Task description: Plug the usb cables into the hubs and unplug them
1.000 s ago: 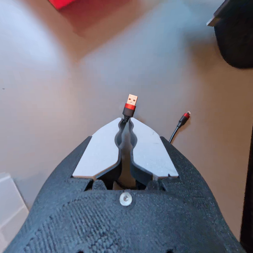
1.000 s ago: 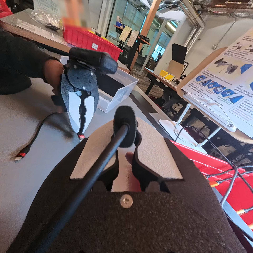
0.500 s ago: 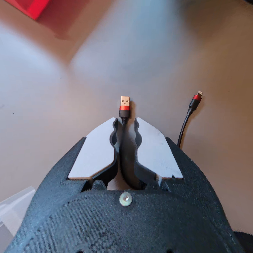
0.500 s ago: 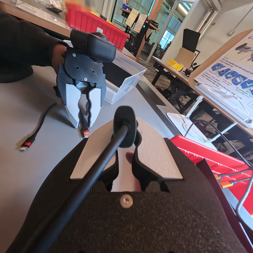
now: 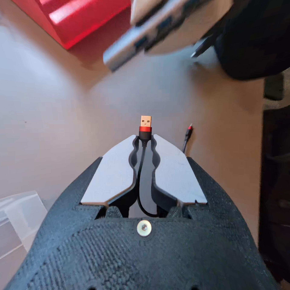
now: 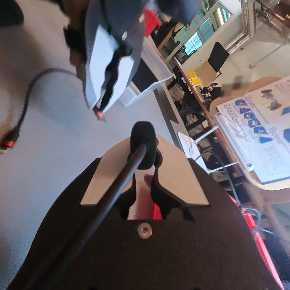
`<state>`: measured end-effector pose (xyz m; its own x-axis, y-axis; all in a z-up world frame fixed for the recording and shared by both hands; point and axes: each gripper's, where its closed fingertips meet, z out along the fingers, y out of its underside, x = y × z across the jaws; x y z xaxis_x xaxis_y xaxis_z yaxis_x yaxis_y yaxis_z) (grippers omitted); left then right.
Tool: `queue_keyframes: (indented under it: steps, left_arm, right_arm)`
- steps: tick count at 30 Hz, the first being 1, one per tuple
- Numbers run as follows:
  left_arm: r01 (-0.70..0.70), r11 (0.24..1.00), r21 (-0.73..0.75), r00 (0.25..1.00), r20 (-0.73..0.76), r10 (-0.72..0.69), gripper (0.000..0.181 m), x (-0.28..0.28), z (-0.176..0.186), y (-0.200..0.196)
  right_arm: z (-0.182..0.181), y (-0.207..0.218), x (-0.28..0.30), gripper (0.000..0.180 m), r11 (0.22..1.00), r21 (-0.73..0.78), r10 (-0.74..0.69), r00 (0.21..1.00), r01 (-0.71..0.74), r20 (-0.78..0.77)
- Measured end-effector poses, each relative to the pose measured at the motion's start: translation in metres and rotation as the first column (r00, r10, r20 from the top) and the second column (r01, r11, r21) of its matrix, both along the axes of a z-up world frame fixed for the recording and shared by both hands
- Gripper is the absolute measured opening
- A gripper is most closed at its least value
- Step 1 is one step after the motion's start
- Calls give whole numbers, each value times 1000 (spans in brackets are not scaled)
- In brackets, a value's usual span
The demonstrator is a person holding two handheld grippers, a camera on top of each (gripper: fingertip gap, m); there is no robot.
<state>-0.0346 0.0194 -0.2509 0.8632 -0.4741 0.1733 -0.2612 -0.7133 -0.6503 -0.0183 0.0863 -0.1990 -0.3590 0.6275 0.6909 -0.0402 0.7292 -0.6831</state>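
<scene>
Left tool (image 5: 144, 136) pinches the black collar of the usb plug (image 5: 146, 124), gold tip sticking out past the fingertips, above the tabletop (image 5: 55, 109). Cable's small far end (image 5: 189, 130) lies just right, partly hidden behind the tool. Right tool (image 6: 143, 150) is clamped on the hub (image 5: 130, 47); in its own view only the hub's black end and cord show. From the left view the hub is motion-blurred, ports barely readable. Red bin (image 5: 81, 20) cut off top left.

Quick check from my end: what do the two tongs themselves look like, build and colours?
Both are alike: a black, rough-textured printed body, two pale grey flat fingers with wavy black inner edges, and one silver screw at the base. See the left tongs and the right tongs. A dark sleeve shows behind the left one.
</scene>
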Motion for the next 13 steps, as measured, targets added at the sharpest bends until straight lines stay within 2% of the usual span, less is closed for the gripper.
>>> queue_keyframes:
  steps: [1, 5, 8, 13]
  left_arm:
    - [2, 1000, 7, 1000, 23, -3, 15, 4, 10, 0]
    - [16, 1000, -16, 1000, 13, -16, 15, 12, 32, 6]
    - [46, 997, -64, 998, -32, -48, 15, 18, 31, 11]
    - [63, 994, -92, 998, -18, -65, 15, 24, 26, 17]
  right_arm:
    - [-6, -1, -1, 18, 997, 74, -7, 1000, 7, -1]
    - [-22, -9, -8, 18, 965, 260, -20, 1000, 24, -19]
    - [-25, -10, -11, 18, 938, 343, -30, 998, 44, -47]
    - [-34, -8, -13, 18, 886, 457, -52, 997, 74, -60]
